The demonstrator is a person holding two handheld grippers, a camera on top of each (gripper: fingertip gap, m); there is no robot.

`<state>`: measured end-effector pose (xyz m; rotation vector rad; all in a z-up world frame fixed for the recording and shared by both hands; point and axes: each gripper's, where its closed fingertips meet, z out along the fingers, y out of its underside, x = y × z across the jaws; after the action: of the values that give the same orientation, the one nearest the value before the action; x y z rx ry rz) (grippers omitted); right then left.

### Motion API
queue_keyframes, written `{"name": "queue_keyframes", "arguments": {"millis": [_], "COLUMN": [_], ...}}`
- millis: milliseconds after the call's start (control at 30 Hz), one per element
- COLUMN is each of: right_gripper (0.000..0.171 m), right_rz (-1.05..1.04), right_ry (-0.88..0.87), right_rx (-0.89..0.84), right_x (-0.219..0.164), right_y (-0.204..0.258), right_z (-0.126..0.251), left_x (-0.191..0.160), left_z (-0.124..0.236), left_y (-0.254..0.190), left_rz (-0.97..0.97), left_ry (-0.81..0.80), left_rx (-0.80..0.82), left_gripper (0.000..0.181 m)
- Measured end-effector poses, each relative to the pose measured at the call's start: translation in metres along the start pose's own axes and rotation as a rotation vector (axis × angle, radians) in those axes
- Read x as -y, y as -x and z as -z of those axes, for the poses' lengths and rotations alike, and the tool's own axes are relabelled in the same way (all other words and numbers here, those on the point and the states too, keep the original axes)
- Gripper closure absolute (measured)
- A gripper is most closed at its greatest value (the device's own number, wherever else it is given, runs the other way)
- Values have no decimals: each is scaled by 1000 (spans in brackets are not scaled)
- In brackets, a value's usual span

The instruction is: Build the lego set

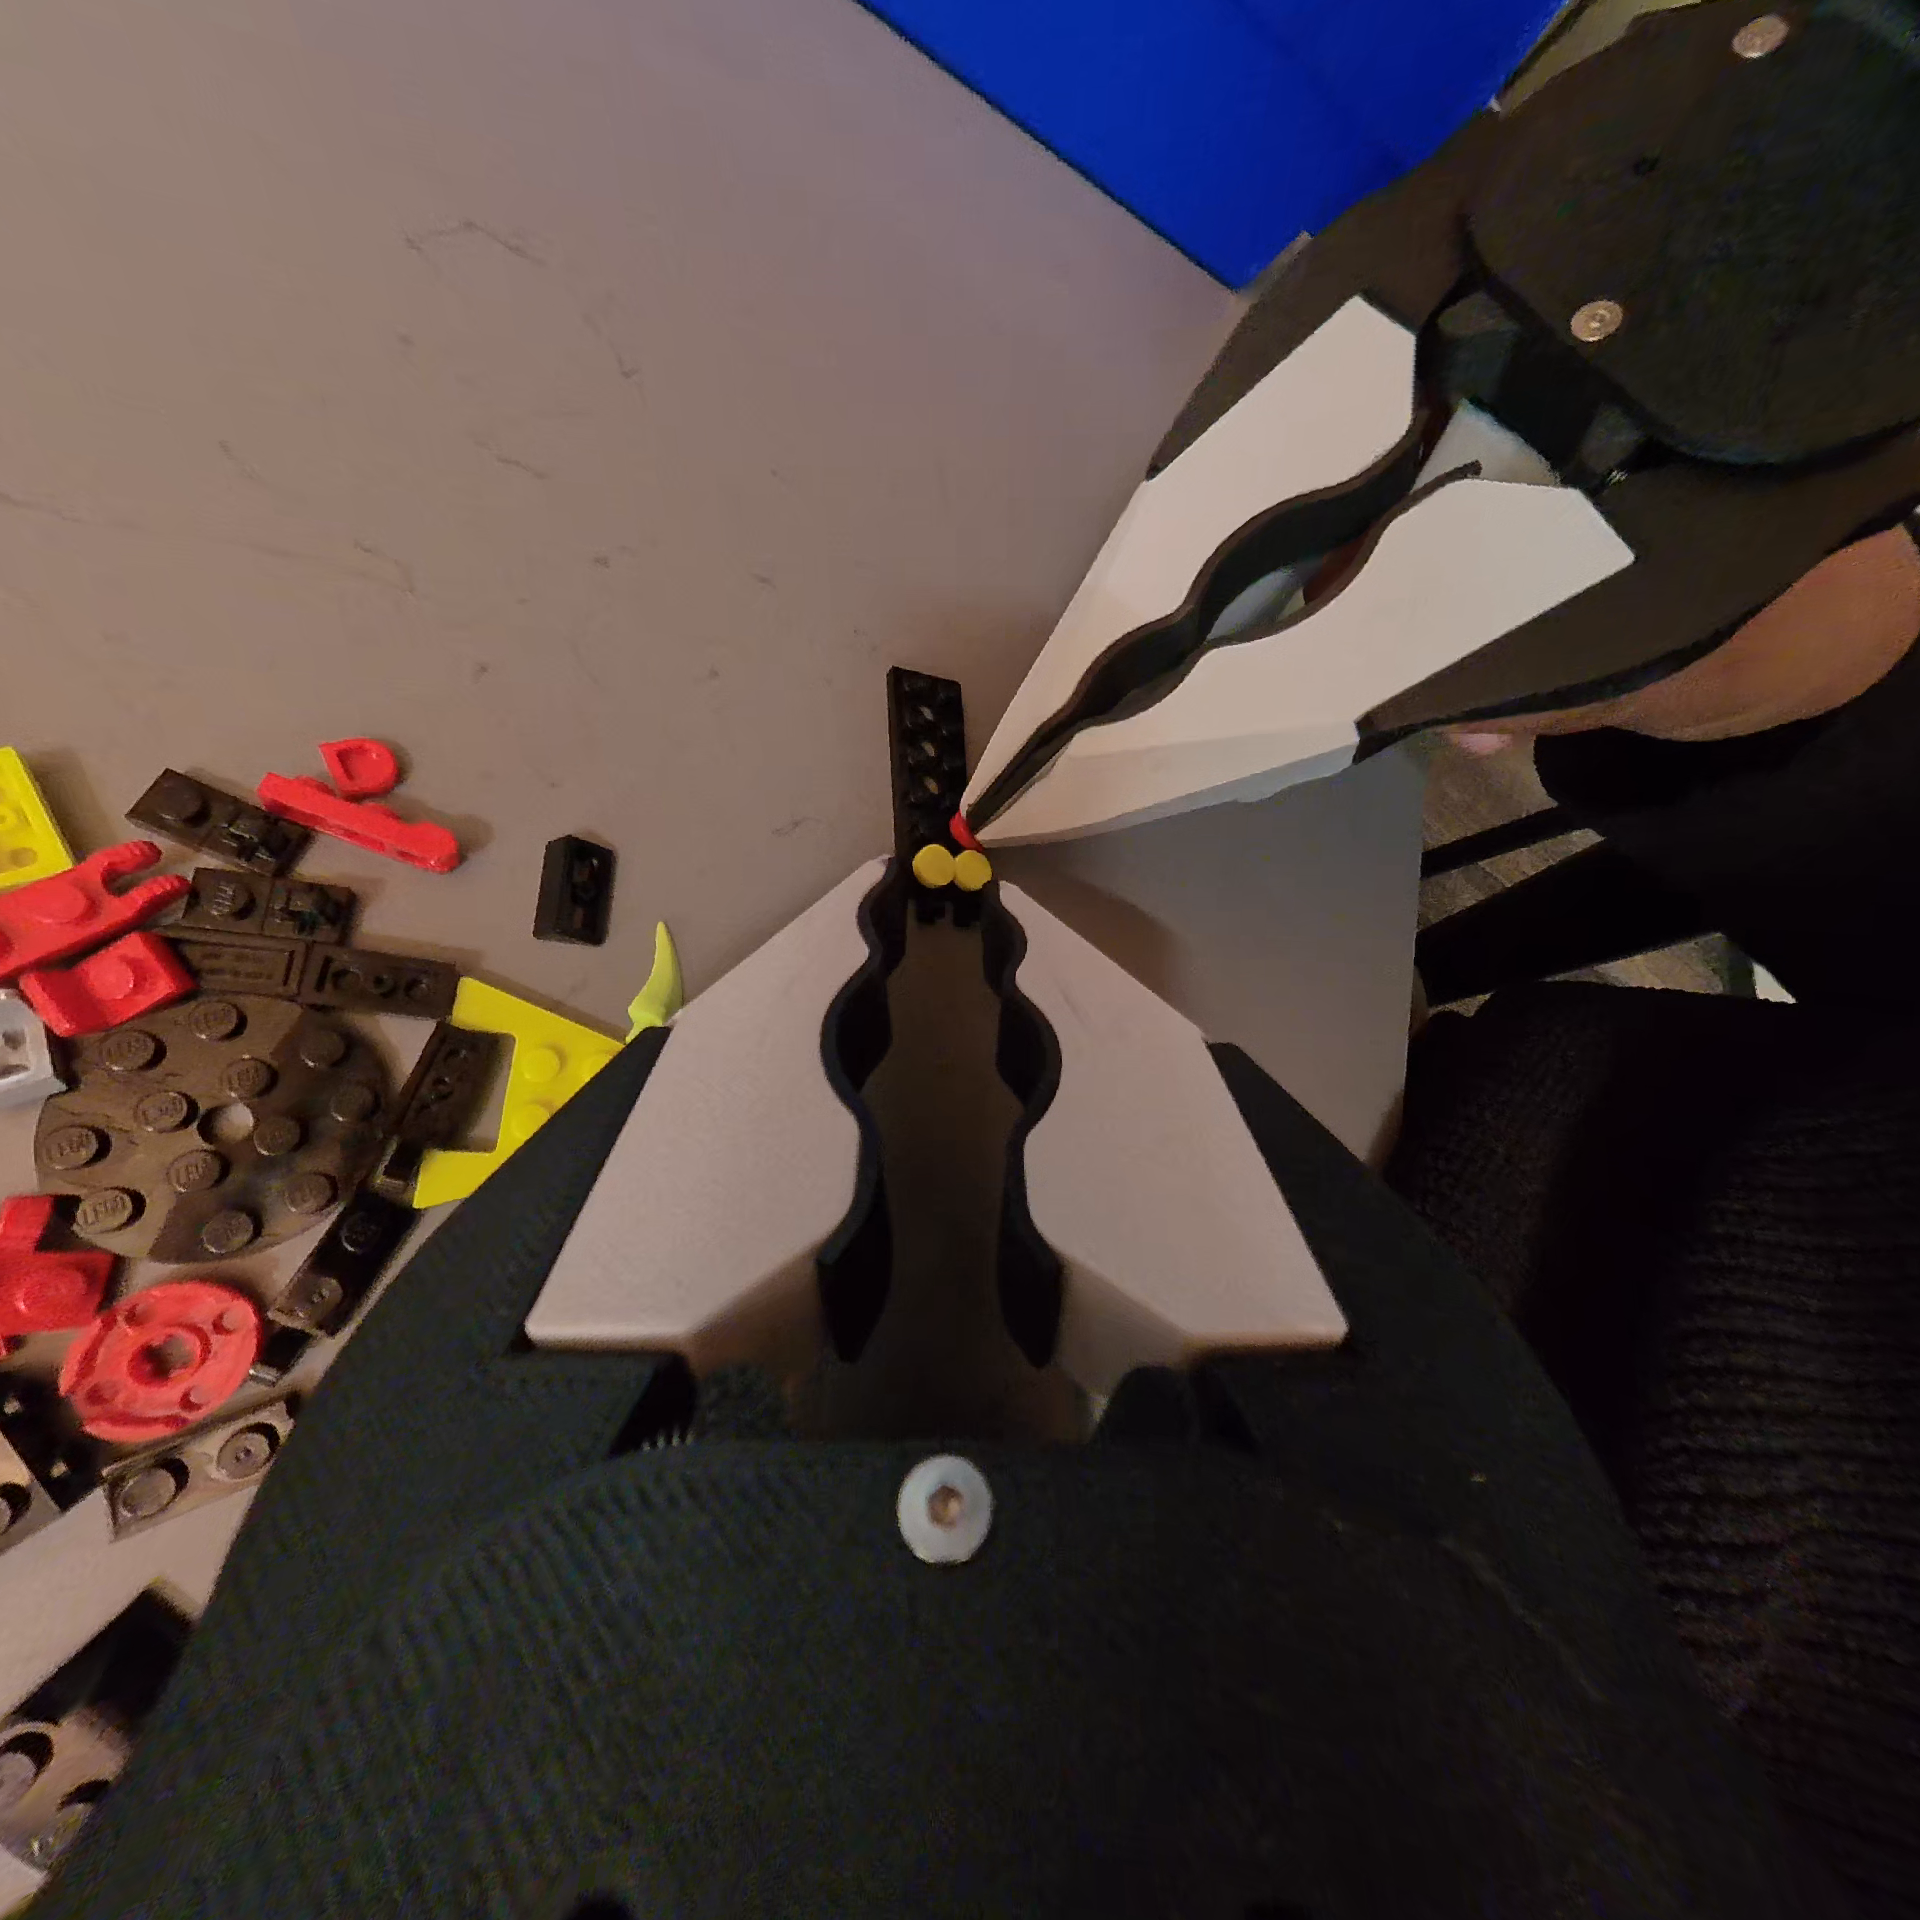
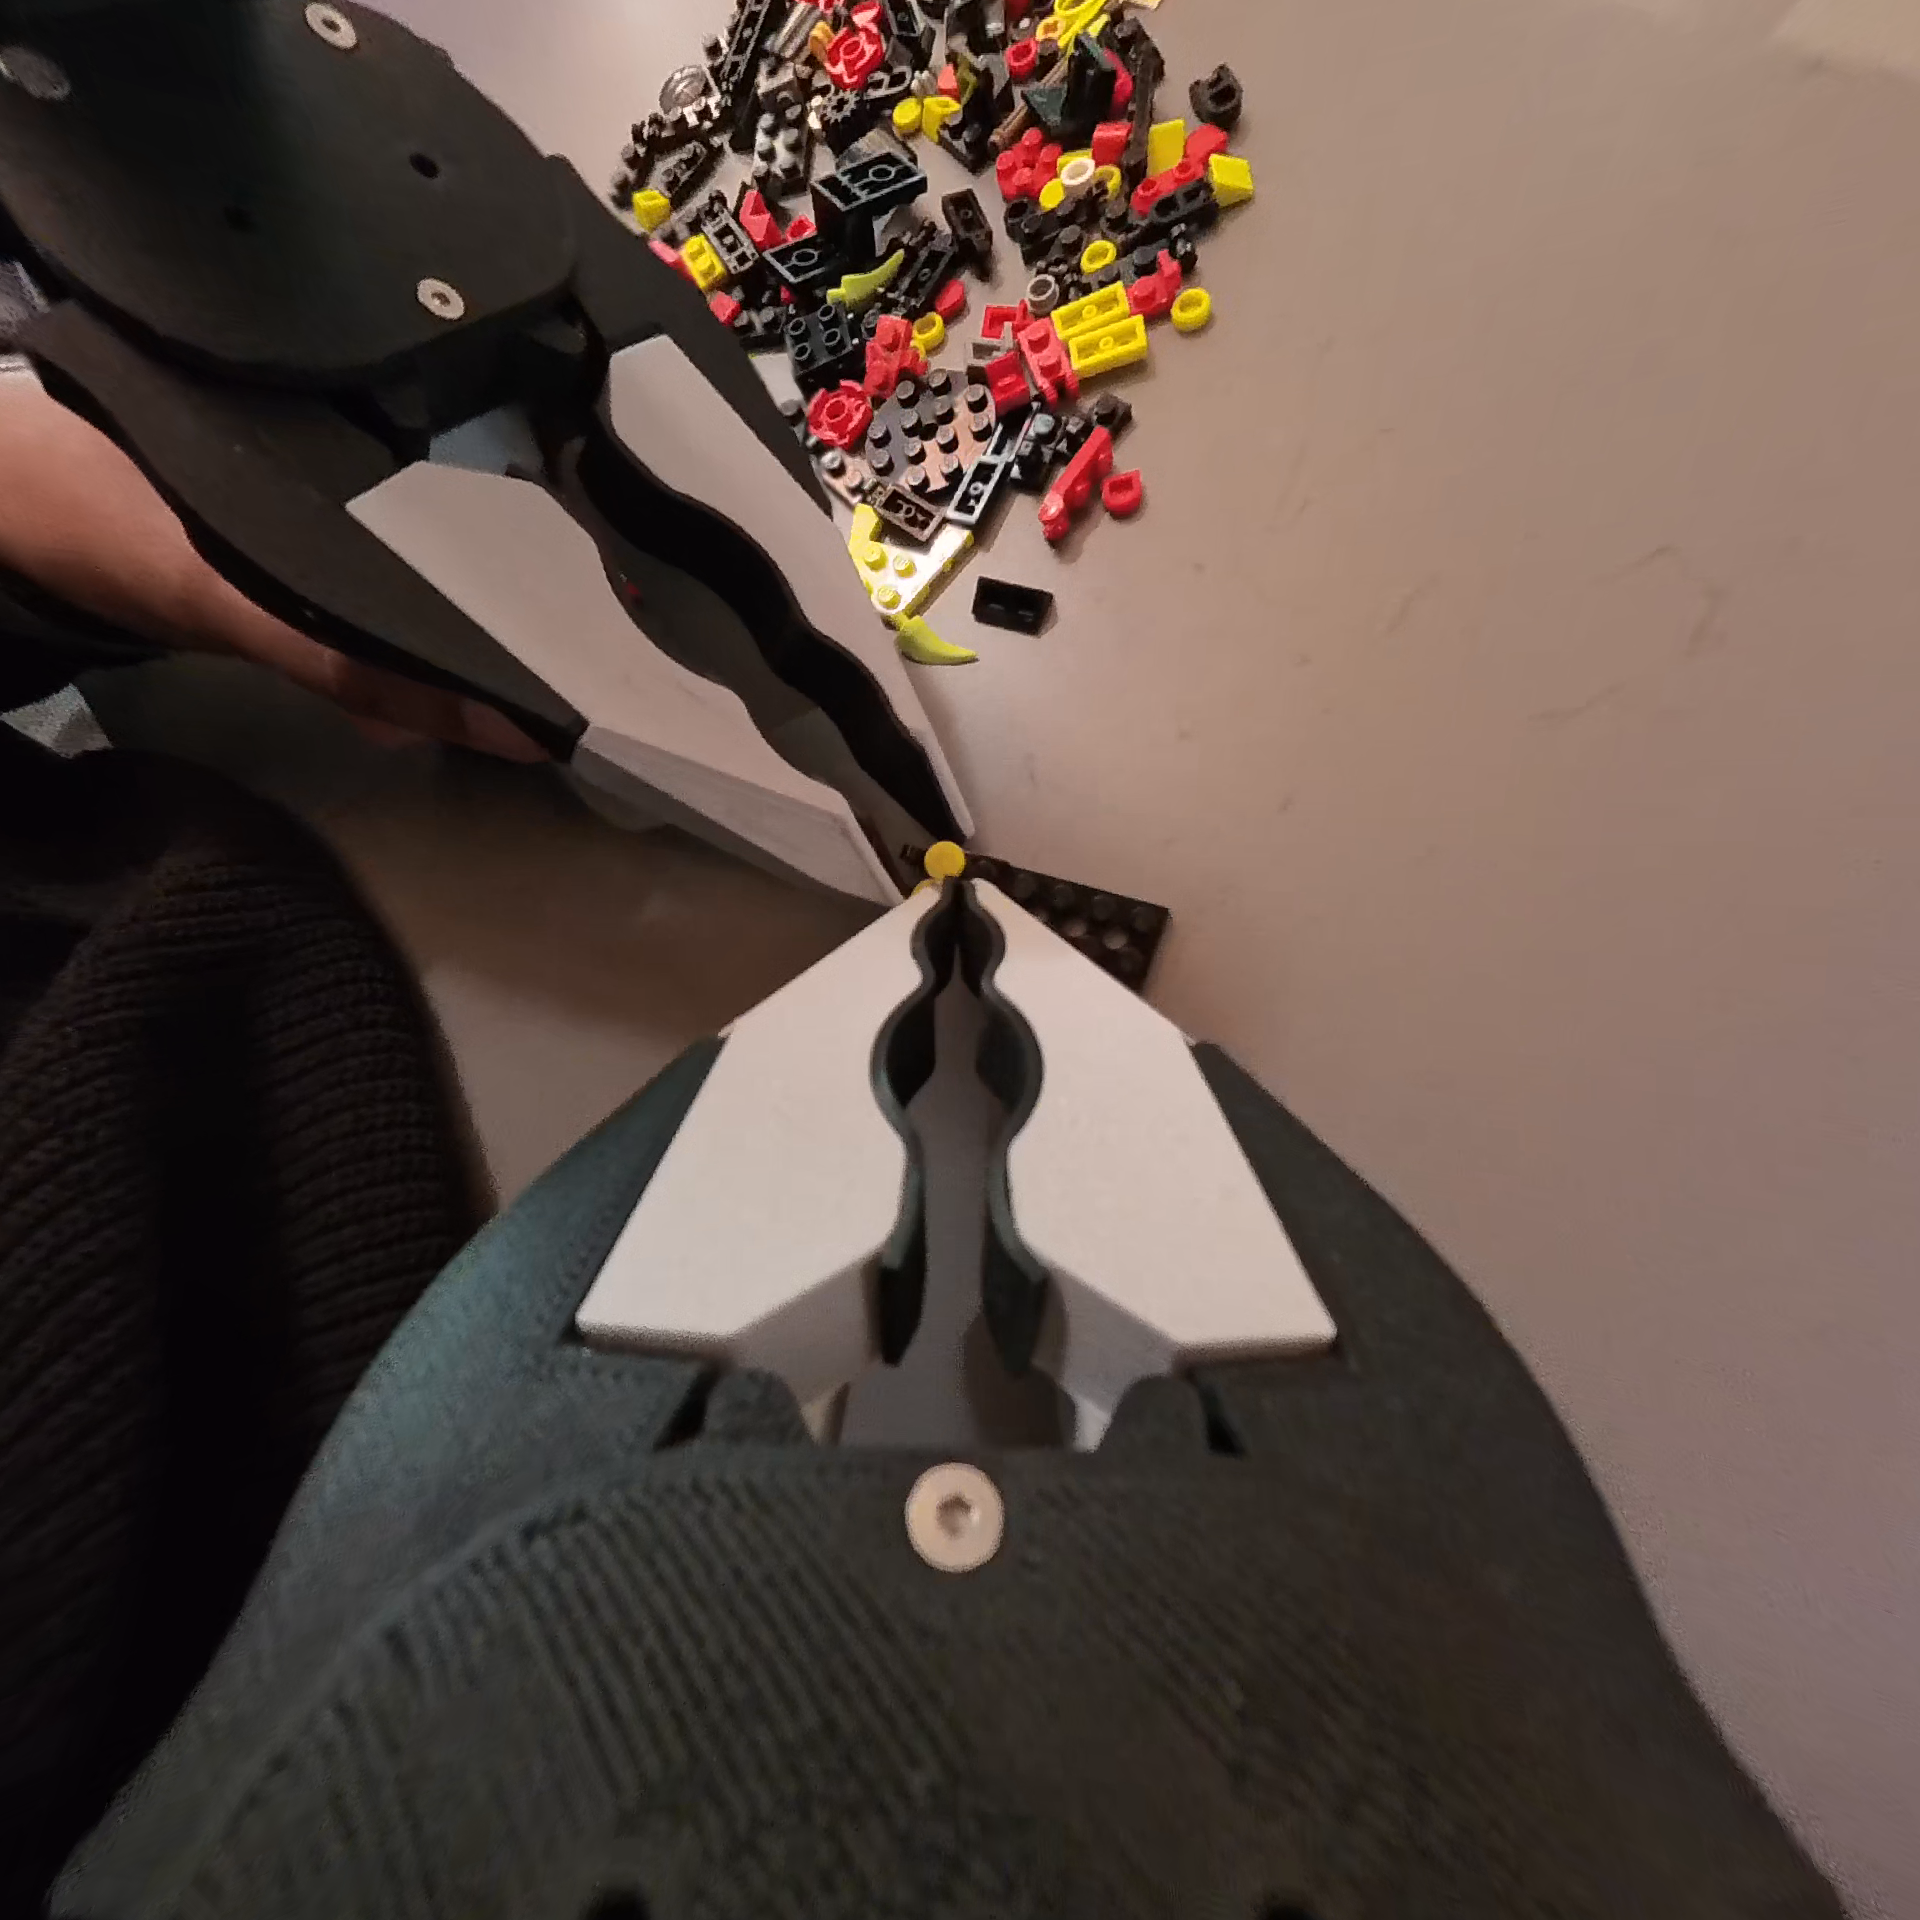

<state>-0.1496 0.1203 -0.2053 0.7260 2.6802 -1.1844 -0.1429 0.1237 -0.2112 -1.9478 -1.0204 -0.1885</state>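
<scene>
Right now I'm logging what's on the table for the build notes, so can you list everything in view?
black plate: one, long, black, held at its near end by the left tongs.
yellow round studs: two, on the plate's near end.
small red piece: one, pinched in the right tongs' tips, beside the studs.
loose brick pile: many, red, black, yellow, on the table.
round black plate: one, in the pile.
lime horn: one, at the pile's edge.
table: one, grey.
blue object: one, beyond the table.
left tongs: shut.
right tongs: shut.
</scene>
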Motion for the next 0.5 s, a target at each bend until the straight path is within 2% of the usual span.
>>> {"name": "queue_keyframes", "arguments": {"millis": [333,500], "right_gripper": [171,171], "right_rz": [-28,45], "right_ry": [47,21], "right_rx": [1,-29], "right_x": [-2,-1], "right_y": [3,1], "right_z": [-4,-2], "left_x": [-1,-1], "left_z": [-1,-1], "left_y": [-2,-2], "left_rz": [11,30], "left_ry": [6,9], "left_rx": [-20,-28], "left_gripper": [170,170]}}
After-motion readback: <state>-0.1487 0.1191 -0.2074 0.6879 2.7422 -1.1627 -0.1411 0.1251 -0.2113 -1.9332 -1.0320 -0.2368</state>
